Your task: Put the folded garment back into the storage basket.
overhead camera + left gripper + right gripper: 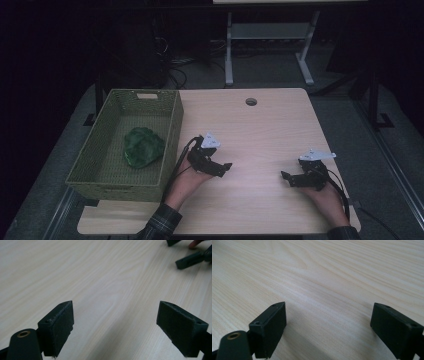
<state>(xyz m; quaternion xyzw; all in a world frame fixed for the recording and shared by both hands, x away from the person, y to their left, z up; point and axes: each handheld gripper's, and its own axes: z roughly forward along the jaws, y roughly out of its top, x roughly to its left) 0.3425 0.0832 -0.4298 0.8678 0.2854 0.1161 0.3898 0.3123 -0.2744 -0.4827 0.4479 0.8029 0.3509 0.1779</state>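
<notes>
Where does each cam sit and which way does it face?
High view: above the person's side, looking forward and down on the table and basket; forearms, both grippers.
Left gripper view: on the left gripper, facing along open jaws over bare wood; shares the right gripper with the high view.
Right gripper view: on the right gripper, jaws open, bare wood ahead.

Counted on the desk [260, 130]

Two grippers are seen, the left gripper [223, 170] and the right gripper [286, 177]. One green woven basket [170, 135] is counted at the left edge, and one green bundle [142, 146] inside it.
</notes>
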